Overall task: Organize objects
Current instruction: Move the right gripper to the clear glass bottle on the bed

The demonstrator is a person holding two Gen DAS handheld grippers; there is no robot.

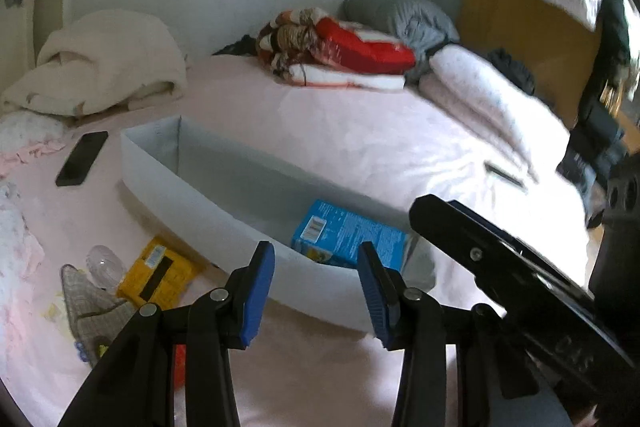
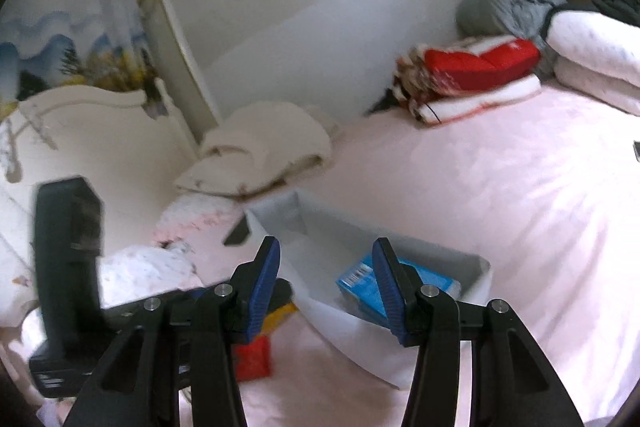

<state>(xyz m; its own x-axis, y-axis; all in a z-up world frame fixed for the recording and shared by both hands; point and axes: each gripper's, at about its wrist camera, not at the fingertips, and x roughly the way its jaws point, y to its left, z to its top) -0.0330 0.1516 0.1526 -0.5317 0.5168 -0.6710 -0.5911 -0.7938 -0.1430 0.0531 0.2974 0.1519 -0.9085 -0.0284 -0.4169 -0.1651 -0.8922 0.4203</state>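
Pink bed bearing grey bin, phone

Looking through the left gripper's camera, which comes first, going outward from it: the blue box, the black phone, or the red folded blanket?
From the left gripper, in its own view:
1. Blue box, just ahead of the fingertips, lying in the near end of the white bin.
2. Black phone, off to the left on the pink bedsheet, beside the bin's far end.
3. Red folded blanket, at the far side of the bed by the wall.
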